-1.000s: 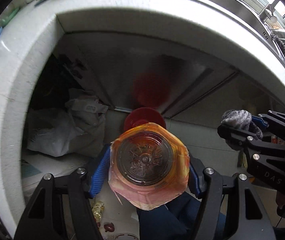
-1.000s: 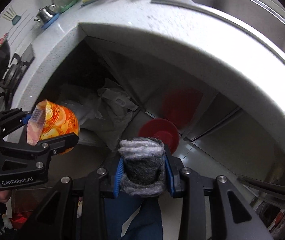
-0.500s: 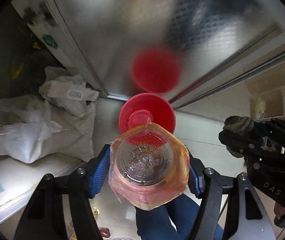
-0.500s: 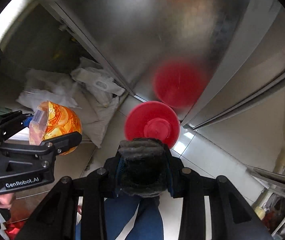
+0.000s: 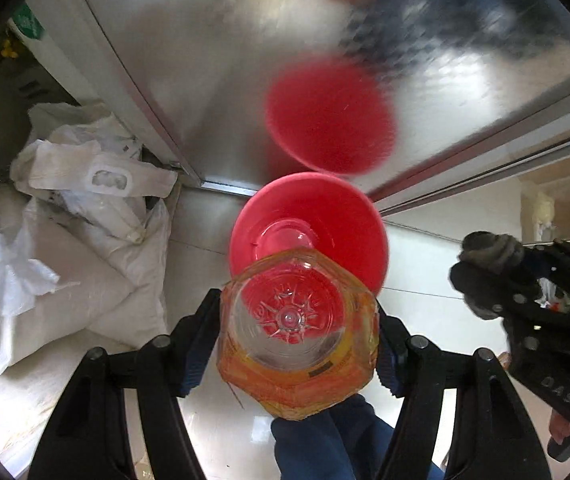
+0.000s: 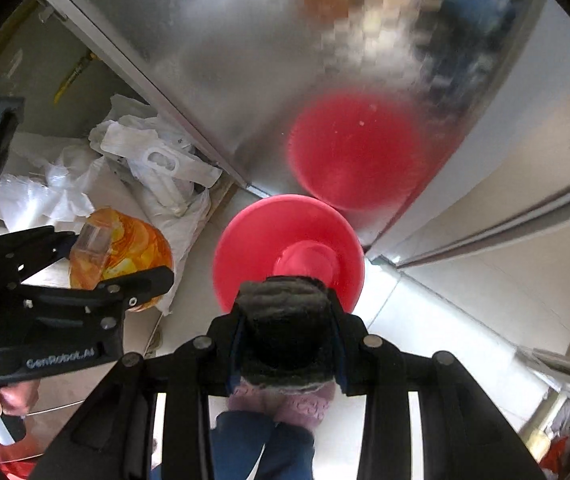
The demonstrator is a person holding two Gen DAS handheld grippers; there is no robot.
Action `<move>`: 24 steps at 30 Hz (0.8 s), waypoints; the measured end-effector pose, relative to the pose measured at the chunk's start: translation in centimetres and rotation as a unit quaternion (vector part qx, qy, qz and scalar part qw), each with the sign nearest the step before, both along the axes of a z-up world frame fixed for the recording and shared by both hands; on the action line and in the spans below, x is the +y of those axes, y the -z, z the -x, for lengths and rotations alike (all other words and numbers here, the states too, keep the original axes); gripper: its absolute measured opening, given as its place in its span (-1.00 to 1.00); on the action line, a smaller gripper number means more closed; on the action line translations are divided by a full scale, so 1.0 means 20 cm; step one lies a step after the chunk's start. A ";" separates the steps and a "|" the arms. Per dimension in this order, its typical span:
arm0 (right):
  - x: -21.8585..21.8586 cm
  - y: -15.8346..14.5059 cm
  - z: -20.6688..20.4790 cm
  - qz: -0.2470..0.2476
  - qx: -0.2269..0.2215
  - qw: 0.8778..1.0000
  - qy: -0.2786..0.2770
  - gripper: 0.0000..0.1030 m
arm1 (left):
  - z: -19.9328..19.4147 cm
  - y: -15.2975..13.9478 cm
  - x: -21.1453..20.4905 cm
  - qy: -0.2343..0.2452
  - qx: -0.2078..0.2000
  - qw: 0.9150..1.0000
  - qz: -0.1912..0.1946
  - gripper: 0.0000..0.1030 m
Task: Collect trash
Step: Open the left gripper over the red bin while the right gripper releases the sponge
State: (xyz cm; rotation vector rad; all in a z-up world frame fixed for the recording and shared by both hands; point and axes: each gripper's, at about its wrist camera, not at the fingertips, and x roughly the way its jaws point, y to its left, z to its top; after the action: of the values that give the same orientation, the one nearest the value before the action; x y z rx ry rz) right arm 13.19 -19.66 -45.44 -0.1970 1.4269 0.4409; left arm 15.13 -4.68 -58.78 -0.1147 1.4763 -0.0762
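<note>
My left gripper is shut on a clear plastic bottle with an orange label, seen bottom-on, pointing straight down. Just beyond it on the floor stands a red bin with a round lid. My right gripper is shut on a dark grey scouring pad, hanging above the same red bin. The right wrist view shows the left gripper and its bottle at left. In the left wrist view, the right gripper with its pad appears at right.
A brushed metal cabinet door rises behind the bin and mirrors it in red. White sacks and plastic bags lie on the floor at left. Pale floor tiles spread to the right. A person's blue trouser leg is below.
Both grippers have dropped from counter height down toward the floor. The countertop and sink have left view, and the red bin has grown much larger and closer. Both grips are unchanged.
</note>
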 end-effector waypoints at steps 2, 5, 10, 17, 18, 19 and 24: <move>-0.01 0.05 -0.01 -0.006 0.006 1.000 0.002 -0.36 | -0.02 0.08 0.01 -0.003 0.008 1.000 0.001 0.26; -0.02 0.12 -0.01 0.001 0.011 1.000 -0.002 -0.36 | -0.02 0.15 0.04 -0.011 0.010 1.000 0.016 0.26; -0.02 0.15 -0.02 0.005 0.019 1.000 -0.007 -0.36 | -0.02 0.19 0.05 -0.002 0.006 1.000 0.021 0.27; 0.00 0.22 -0.03 0.000 0.014 1.000 -0.013 -0.36 | -0.04 0.20 0.06 0.006 0.003 1.000 0.024 0.59; 0.00 0.22 -0.03 0.000 0.015 1.000 -0.012 -0.36 | -0.04 0.21 0.06 0.005 0.005 1.000 0.022 0.59; 0.00 0.23 -0.03 0.002 0.014 1.000 -0.011 -0.36 | -0.04 0.20 0.06 0.004 0.006 1.000 0.022 0.59; 0.02 0.25 -0.03 0.014 0.012 1.000 -0.008 -0.18 | -0.04 0.21 0.09 0.005 0.003 1.000 0.021 0.59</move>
State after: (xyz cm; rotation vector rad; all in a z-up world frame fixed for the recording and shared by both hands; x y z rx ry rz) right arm 13.84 -19.30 -50.53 -0.2262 1.4555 0.4386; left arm 15.98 -2.88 -62.99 -0.1414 1.4810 -0.1140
